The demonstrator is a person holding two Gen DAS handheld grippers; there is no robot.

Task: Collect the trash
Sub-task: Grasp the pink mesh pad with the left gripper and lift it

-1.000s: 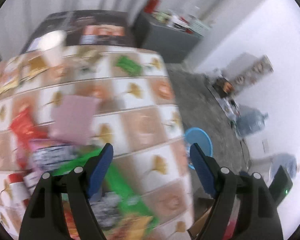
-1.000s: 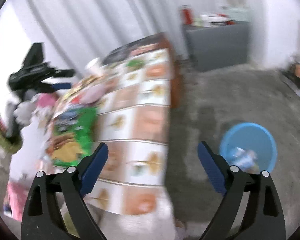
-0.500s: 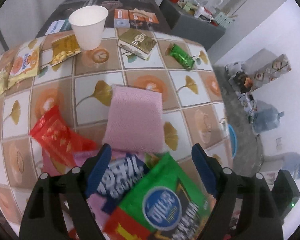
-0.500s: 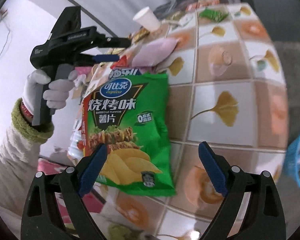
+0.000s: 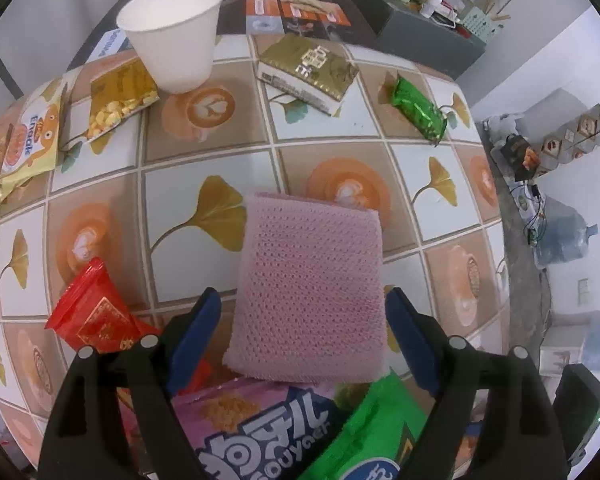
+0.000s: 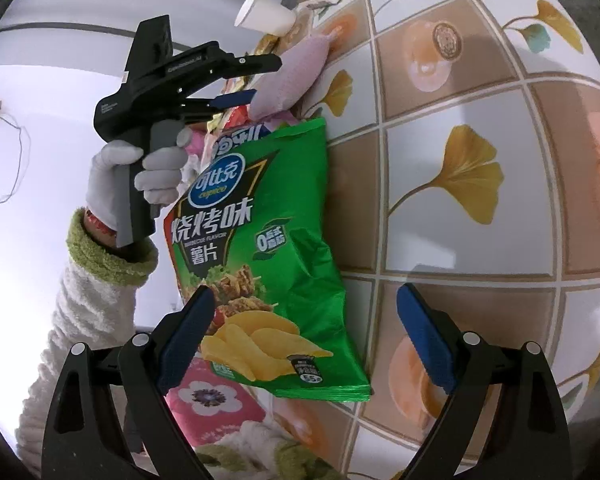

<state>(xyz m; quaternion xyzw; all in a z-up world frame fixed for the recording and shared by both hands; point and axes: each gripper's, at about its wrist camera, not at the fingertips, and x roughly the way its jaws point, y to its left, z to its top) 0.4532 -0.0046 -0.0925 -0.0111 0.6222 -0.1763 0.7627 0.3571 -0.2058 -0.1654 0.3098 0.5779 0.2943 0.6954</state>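
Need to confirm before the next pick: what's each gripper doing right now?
Left gripper: open, fingers either side of the pink cloth, not pressing it.
Right gripper: open, holding nothing, over the green chip bag.

Cloth [image 5: 312,292] mid-table [image 5: 204,152], cup [image 5: 172,32] behind it, chip bag [image 6: 260,248] at the near edge

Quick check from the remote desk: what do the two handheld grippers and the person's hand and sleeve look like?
Both the left gripper and right gripper have black angular frames with silver rivets and blue pads on the fingers. The left one has a grey pistol handle. The hand wears a white glove; the sleeve is fuzzy cream with a green cuff.
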